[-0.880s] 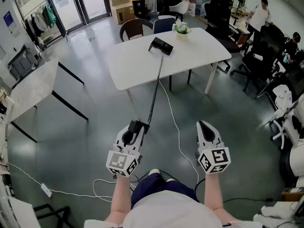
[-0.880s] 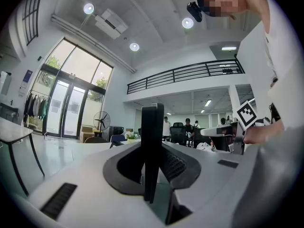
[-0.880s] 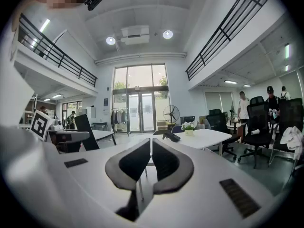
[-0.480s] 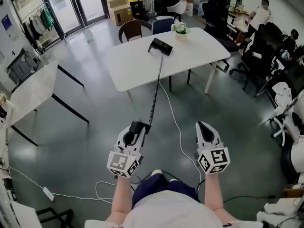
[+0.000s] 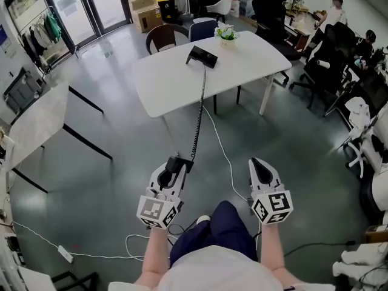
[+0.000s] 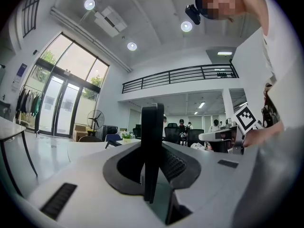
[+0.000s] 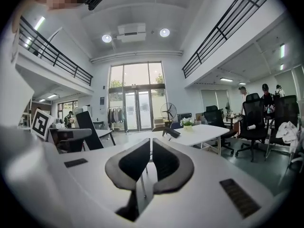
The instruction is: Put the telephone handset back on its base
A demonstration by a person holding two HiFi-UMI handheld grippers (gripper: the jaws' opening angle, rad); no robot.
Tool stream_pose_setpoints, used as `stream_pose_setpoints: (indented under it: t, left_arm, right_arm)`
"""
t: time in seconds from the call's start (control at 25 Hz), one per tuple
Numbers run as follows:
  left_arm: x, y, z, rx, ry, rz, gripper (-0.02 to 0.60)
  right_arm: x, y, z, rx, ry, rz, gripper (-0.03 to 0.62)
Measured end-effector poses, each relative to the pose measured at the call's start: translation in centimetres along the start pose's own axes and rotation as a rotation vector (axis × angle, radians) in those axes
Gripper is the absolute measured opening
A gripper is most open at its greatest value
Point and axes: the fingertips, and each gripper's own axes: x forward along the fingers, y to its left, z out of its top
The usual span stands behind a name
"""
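The black telephone base (image 5: 202,56) sits on the white table (image 5: 242,65) far ahead, and shows small in the right gripper view as the base (image 7: 171,132). A coiled cord (image 5: 197,120) runs from it down to the black handset (image 5: 176,162). My left gripper (image 5: 174,168) is shut on the handset (image 6: 152,146), which stands upright between its jaws. My right gripper (image 5: 259,164) is level beside it, its jaws (image 7: 151,151) shut with nothing between them.
A potted plant (image 5: 226,34) stands on the table behind the base, with chairs (image 5: 162,36) beyond. A grey table (image 5: 36,120) stands at the left, office chairs (image 5: 330,71) at the right. White cables (image 5: 227,162) and a power strip (image 5: 63,253) lie on the floor.
The person's leg has stepped forward under the grippers and the view has shifted a little toward the table. Both grippers keep their pose and the handset stays held.
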Motion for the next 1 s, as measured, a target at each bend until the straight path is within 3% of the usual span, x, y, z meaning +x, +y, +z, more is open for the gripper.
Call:
stream_pose_setpoints:
  t: [0.44,1.0]
  left_arm:
    - [1.7,1.8,-0.8,-0.017,0.017,-0.013,0.086]
    - [11.7,7.2,-0.1,-0.023,0.023,0.018,0.086]
  right_arm:
    - [2.7,-0.4,-0.9,0.019,0.013,0.001,0.040]
    - [14.1,-5.8,2.1,0.015,0.022,0.044,0.039]
